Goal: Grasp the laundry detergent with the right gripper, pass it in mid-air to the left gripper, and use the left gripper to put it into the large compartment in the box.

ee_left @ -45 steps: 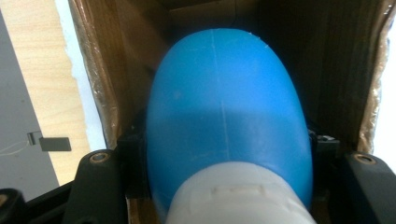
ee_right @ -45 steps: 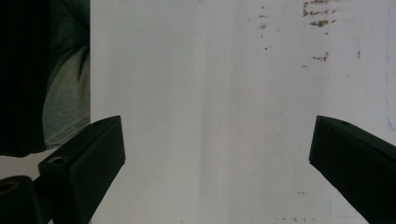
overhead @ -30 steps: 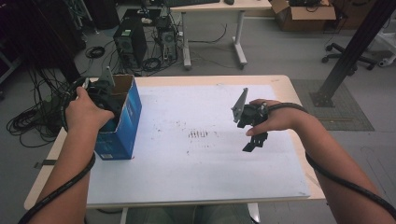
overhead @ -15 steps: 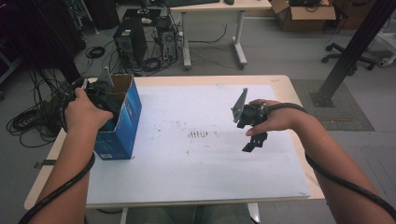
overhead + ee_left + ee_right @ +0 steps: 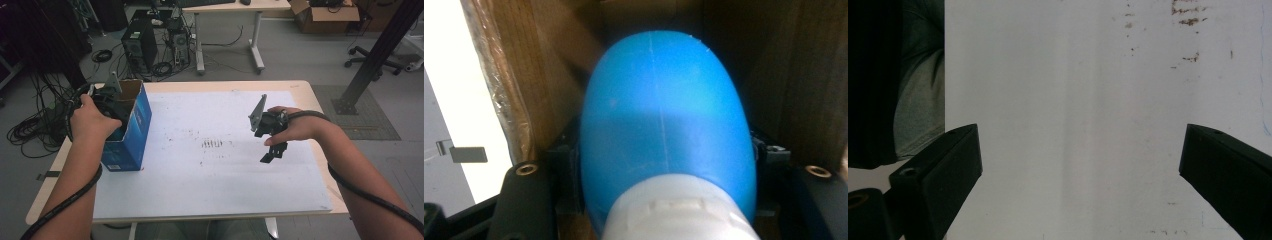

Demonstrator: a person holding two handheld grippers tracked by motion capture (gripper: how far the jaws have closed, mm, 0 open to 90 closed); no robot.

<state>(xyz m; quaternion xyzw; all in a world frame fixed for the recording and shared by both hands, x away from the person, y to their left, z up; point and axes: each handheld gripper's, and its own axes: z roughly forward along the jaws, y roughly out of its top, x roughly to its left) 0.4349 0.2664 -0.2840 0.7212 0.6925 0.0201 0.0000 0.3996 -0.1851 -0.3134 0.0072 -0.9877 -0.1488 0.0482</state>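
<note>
Reaching down into the blue box (image 5: 131, 131), the left gripper (image 5: 664, 220) has just begun loosening its jaws around the blue bottle (image 5: 664, 125), so the drop-off looks almost done. The right gripper (image 5: 1080, 165) waits wide open above the table (image 5: 210, 200).

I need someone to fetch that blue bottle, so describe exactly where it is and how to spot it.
On the white table, go to the open blue box at its left edge. Inside, between the left gripper's jaws, is the bottle: smooth, rounded, bright blue with a white cap, against brown cardboard walls.
</note>
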